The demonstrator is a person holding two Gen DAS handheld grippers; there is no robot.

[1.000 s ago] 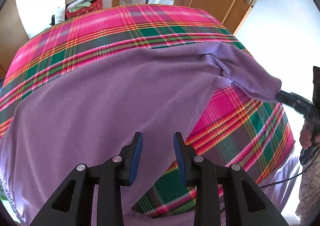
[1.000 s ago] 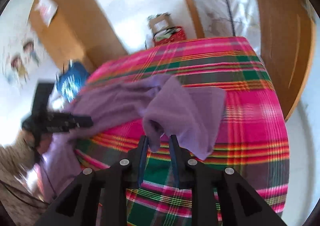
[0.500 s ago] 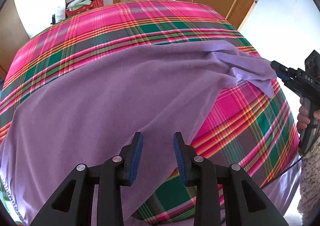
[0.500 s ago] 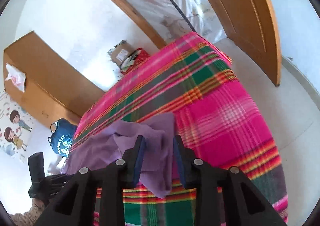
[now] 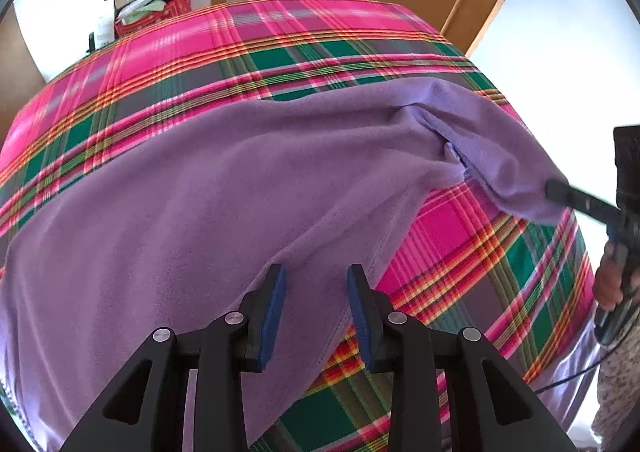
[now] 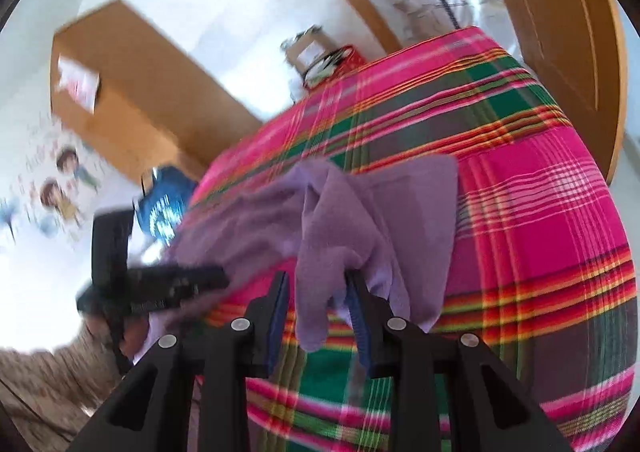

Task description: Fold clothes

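right gripper [image 6: 316, 304] fingers have spread since half a second ago, purple garment [image 5: 224, 188] corner hanging between; left gripper [image 5: 316, 304] stays spread, empty. fold underway on bed [image 5: 280, 36].

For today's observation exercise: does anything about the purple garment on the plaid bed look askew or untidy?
Yes. The purple garment lies mostly flat on the plaid bedcover, but one end is bunched and lifted off the bed at the right tool. The open left tool hovers over its slanted hem.
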